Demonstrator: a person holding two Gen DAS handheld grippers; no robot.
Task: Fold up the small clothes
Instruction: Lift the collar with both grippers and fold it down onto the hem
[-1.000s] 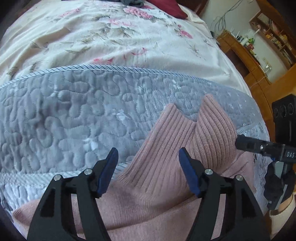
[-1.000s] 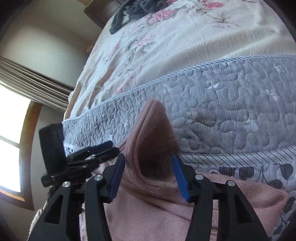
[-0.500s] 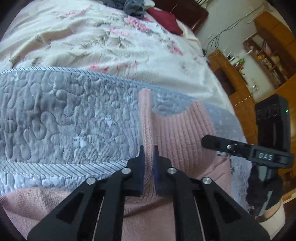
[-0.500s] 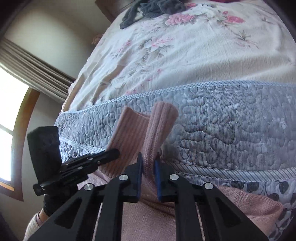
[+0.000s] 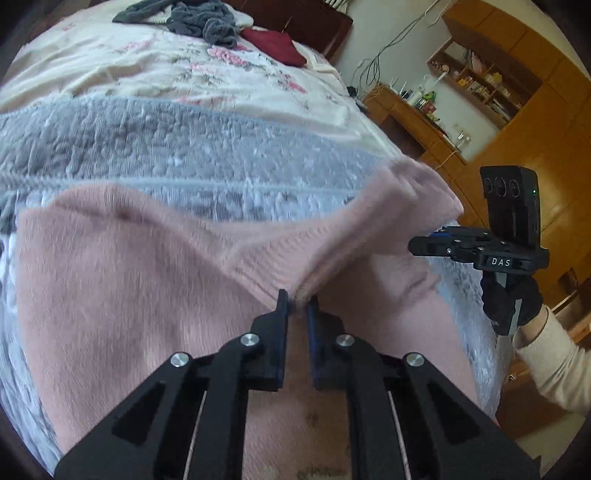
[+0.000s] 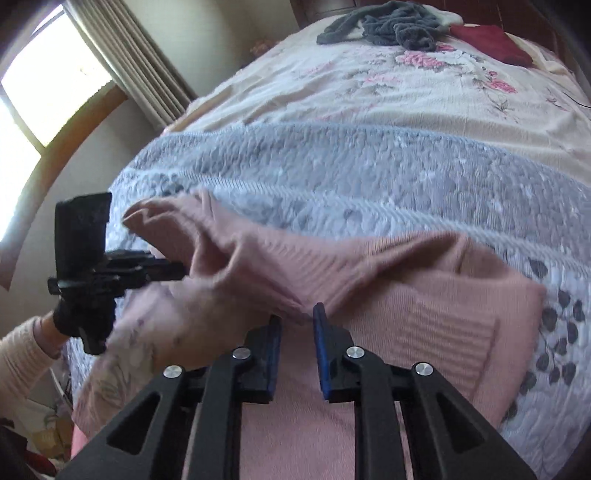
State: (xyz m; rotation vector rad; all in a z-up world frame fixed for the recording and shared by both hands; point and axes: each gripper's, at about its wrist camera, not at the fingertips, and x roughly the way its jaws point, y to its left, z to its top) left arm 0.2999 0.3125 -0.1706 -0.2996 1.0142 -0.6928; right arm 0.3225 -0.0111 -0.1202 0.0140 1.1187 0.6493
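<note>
A pink knit sweater [image 5: 129, 277] lies across the near part of the bed, its ribbed edge raised and stretched between my two grippers. My left gripper [image 5: 297, 301] is shut on a fold of that ribbed edge, and it also shows at the left of the right wrist view, left gripper [image 6: 179, 271]. My right gripper [image 6: 297, 317] is shut on the same sweater [image 6: 406, 314], with a pinch of ribbing between its blue pads. In the left wrist view the right gripper [image 5: 415, 246] is at the right, held by a gloved hand [image 5: 513, 299].
The sweater rests on a grey quilted blanket [image 5: 184, 147] over a floral bedspread [image 5: 147, 70]. Grey clothes [image 5: 199, 22] and a dark red item [image 5: 273, 44] lie at the far end. A wooden desk with shelves [image 5: 417, 107] stands right of the bed; a curtained window [image 6: 55, 74] is left.
Both grippers went from open around the ribbed edge to shut on it. They have since pulled back and apart with it, stretching the edge between them.
</note>
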